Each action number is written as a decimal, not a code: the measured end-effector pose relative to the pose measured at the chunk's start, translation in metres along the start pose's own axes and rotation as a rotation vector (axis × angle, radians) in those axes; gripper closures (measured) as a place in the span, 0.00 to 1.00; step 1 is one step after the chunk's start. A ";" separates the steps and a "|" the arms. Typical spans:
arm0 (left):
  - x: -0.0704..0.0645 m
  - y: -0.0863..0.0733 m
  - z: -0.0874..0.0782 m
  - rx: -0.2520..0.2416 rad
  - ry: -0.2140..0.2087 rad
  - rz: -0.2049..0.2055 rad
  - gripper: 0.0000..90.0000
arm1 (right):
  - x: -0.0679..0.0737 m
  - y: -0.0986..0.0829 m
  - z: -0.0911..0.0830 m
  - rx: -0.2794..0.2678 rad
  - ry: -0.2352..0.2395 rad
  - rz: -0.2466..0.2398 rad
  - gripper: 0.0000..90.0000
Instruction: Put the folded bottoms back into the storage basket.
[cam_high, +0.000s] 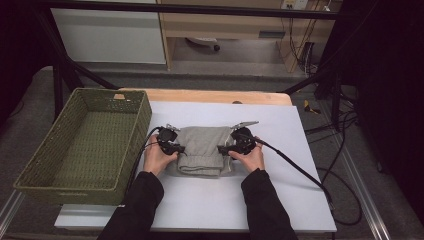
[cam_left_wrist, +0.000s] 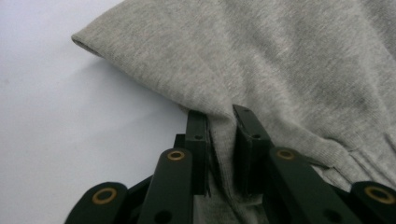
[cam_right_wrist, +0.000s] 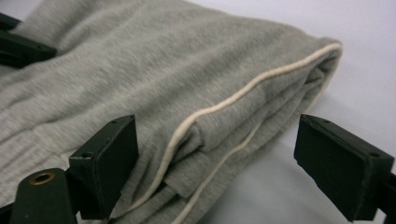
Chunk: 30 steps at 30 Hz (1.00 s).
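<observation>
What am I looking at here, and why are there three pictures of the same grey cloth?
A person at a table holds a hand-operated gripper in each hand. The high view looks down from above; the other two come from cameras riding on each gripper. On the white table lies a folded grey garment, with a green woven basket beside it. The left gripper is pinched shut on a fold of the garment. The right gripper is open, its jaws either side of the folded edge with cream piping.
</observation>
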<state>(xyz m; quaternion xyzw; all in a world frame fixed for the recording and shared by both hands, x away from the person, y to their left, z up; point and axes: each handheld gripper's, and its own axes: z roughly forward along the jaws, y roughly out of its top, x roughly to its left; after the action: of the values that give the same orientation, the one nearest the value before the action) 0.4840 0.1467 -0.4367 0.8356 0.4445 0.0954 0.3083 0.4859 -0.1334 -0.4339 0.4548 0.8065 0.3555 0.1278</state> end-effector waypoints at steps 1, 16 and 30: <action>0.000 0.000 0.000 0.000 0.000 0.000 0.86 | 0.000 -0.001 0.001 0.010 -0.004 0.000 0.17; 0.000 0.000 0.000 -0.004 0.002 0.000 0.86 | 0.004 -0.005 0.006 0.046 0.018 0.025 0.39; 0.000 -0.001 0.000 -0.006 -0.002 -0.002 0.86 | 0.007 -0.007 0.006 0.055 0.037 0.074 0.60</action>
<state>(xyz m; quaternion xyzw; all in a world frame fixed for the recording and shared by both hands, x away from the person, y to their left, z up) 0.4837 0.1469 -0.4372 0.8343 0.4448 0.0957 0.3112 0.4809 -0.1268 -0.4424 0.4808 0.8010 0.3459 0.0869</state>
